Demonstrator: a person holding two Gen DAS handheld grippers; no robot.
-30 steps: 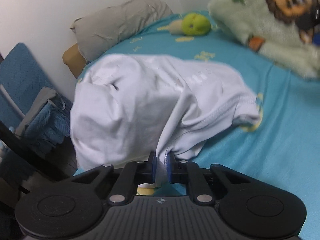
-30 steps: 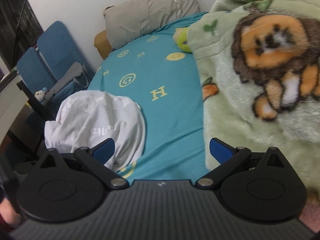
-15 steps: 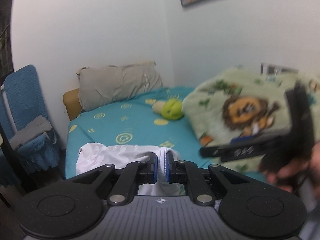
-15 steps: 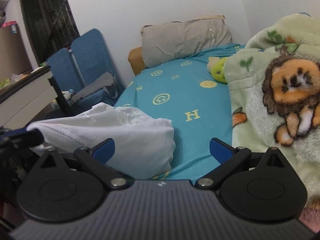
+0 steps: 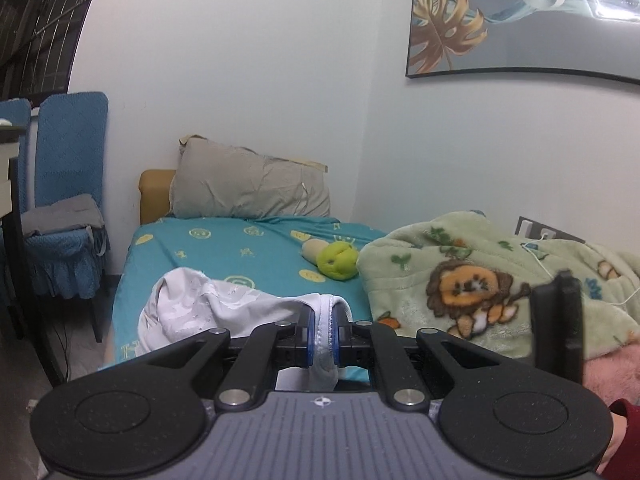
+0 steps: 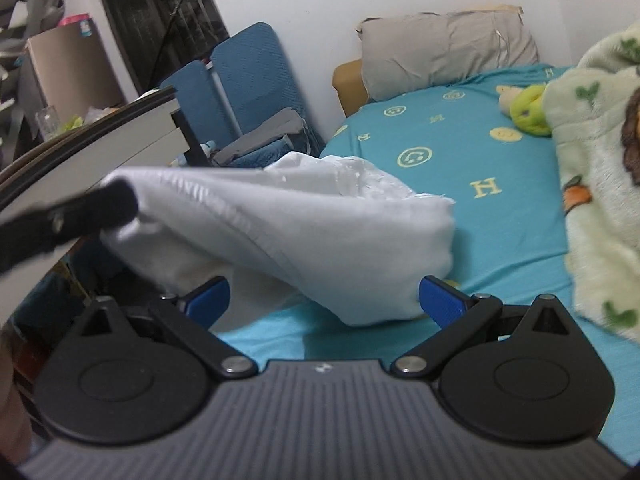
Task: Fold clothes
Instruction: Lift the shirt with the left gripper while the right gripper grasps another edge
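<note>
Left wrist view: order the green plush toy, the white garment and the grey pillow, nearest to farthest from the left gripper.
1. White garment: clamped in the left gripper.
2. Green plush toy: mid-bed, right of centre.
3. Grey pillow: at the head of the bed, against the wall.

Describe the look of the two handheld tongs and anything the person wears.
Both tongs look alike: the left tongs and right tongs each have a grey ribbed body with a small compass-like mark, two round black discs, black linkage arms with silver rivets, and blue pads on the fingertips. No cables show. A dark red sleeve shows at the lower right of the left wrist view.
</note>
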